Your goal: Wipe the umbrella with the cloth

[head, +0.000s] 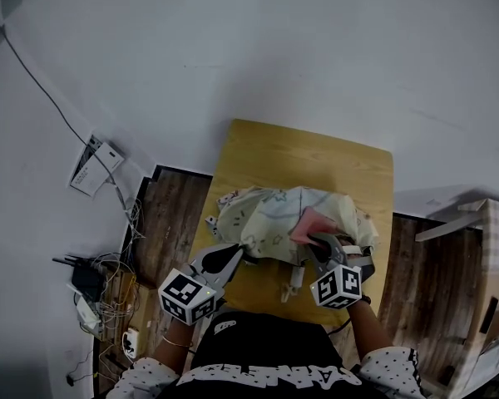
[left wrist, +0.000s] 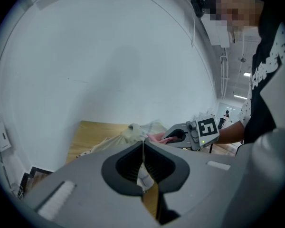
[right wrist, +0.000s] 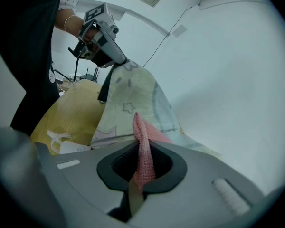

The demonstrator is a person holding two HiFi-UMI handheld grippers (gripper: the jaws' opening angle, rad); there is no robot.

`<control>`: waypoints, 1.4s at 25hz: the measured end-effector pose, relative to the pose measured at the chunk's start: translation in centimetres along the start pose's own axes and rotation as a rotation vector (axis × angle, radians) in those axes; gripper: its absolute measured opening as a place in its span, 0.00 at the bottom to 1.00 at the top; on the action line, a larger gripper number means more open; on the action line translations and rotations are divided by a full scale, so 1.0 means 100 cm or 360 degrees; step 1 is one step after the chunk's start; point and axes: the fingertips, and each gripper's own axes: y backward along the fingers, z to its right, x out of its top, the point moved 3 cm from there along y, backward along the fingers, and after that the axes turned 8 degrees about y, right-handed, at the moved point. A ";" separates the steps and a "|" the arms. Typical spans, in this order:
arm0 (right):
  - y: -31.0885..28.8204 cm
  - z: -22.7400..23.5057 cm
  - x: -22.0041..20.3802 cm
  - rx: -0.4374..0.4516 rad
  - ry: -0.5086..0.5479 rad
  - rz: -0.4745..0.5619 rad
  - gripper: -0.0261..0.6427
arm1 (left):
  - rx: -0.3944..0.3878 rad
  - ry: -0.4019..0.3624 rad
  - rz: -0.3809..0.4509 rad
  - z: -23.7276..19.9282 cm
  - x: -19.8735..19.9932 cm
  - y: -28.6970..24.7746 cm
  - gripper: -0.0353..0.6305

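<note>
A pale, star-printed umbrella (head: 274,223) lies crumpled on the wooden table (head: 316,160), its white handle (head: 293,283) near the front edge. My left gripper (head: 234,254) is shut on the umbrella's fabric (left wrist: 143,146) at its near left edge and holds it taut. My right gripper (head: 323,241) is shut on a pink cloth (head: 309,225), which rests on the umbrella's top right. In the right gripper view the pink cloth (right wrist: 143,151) runs up between the jaws and lies against the umbrella canopy (right wrist: 133,103), with the left gripper (right wrist: 102,42) behind.
The table stands against a white wall (head: 274,48). Cables and a power strip (head: 96,293) lie on the floor at the left, and a white box (head: 94,169) leans by the wall. A cardboard box (head: 495,264) stands at the right.
</note>
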 end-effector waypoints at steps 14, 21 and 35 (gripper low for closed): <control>0.005 -0.041 0.001 0.0166 -0.0024 0.0026 0.09 | -0.0010 -0.0016 -0.0003 0.003 -0.004 -0.003 0.07; 0.012 -0.061 0.002 0.0254 -0.0036 0.0027 0.09 | -0.0013 -0.0019 -0.0007 0.002 -0.007 -0.004 0.07; 0.029 -0.090 0.004 0.0371 -0.0095 0.0053 0.09 | -0.0034 -0.0041 -0.0016 0.004 -0.006 -0.010 0.07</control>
